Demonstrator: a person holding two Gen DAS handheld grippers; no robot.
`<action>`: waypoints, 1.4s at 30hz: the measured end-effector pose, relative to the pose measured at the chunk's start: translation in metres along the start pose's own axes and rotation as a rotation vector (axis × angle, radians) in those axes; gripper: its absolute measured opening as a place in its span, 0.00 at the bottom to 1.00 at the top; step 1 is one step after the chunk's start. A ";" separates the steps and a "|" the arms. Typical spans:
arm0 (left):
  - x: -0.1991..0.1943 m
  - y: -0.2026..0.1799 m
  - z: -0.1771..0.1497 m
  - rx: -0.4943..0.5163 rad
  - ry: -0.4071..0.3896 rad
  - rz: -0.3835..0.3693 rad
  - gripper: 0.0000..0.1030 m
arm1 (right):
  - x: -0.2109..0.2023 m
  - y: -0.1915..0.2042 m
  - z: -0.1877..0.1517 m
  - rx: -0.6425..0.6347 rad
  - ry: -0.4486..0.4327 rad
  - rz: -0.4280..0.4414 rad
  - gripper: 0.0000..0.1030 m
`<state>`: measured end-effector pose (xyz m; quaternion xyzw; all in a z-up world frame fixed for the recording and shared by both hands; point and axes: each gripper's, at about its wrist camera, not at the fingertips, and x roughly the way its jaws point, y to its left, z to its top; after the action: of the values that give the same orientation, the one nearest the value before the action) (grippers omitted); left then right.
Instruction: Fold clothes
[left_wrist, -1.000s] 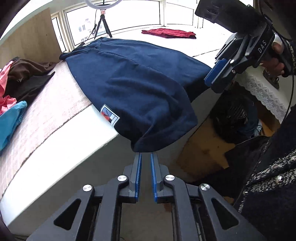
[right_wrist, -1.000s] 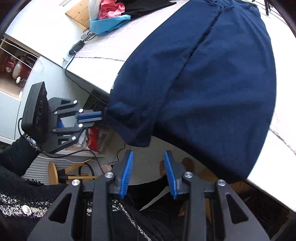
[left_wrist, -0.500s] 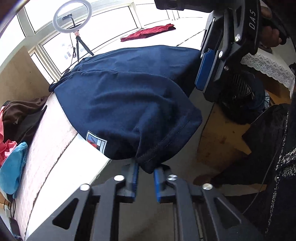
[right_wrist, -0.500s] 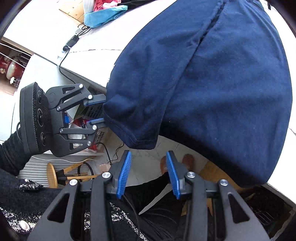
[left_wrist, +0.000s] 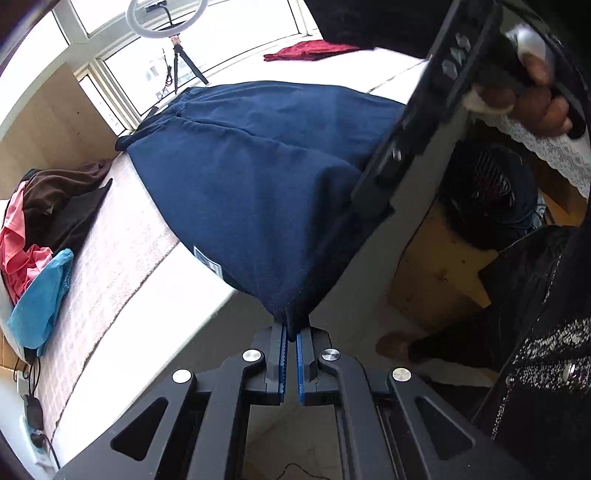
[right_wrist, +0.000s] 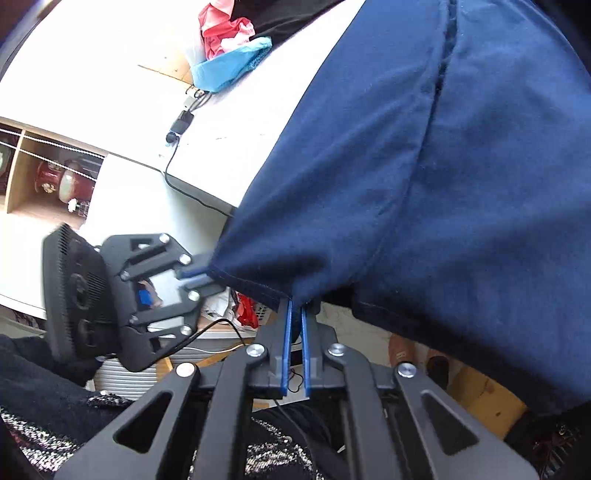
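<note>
A navy blue garment (left_wrist: 258, 177) lies on the white table (left_wrist: 155, 317), and its near end hangs over the front edge. In the left wrist view my left gripper (left_wrist: 291, 332) is shut on the hanging hem, with cloth pinched between the blue pads. My right gripper (right_wrist: 296, 310) grips the same hem further along; its jaws are closing and the pads press on the cloth. The right wrist view shows the left gripper (right_wrist: 199, 275) clamped on the garment's corner. In the left wrist view the right gripper's black body (left_wrist: 388, 177) is blurred and its tips are hidden behind the cloth.
A pile of pink, brown and light blue clothes (left_wrist: 37, 236) sits at the table's left end. A red garment (left_wrist: 306, 50) lies far back, near a ring light (left_wrist: 159, 14) on a tripod. A power strip with cables (right_wrist: 181, 122) lies on the table. A wooden stool (left_wrist: 436, 266) stands below.
The left gripper rose to the hanging hem and shut on it. The right gripper came in to the hem and closed on it, and the cloth is now stretched between the two.
</note>
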<state>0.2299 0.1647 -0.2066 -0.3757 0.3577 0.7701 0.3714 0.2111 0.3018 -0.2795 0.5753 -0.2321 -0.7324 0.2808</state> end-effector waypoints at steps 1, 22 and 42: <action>0.005 -0.008 -0.006 0.028 0.029 -0.019 0.03 | -0.009 0.001 -0.003 0.000 -0.010 0.011 0.05; 0.040 0.063 -0.021 -0.403 -0.009 -0.275 0.30 | -0.010 0.034 0.011 -0.134 0.039 -0.291 0.29; 0.040 -0.013 -0.005 -0.215 -0.168 0.075 0.31 | 0.099 0.098 0.158 -0.317 0.336 -0.567 0.29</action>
<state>0.2247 0.1785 -0.2467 -0.3339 0.2544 0.8461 0.3284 0.0532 0.1648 -0.2485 0.6783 0.1021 -0.7034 0.1865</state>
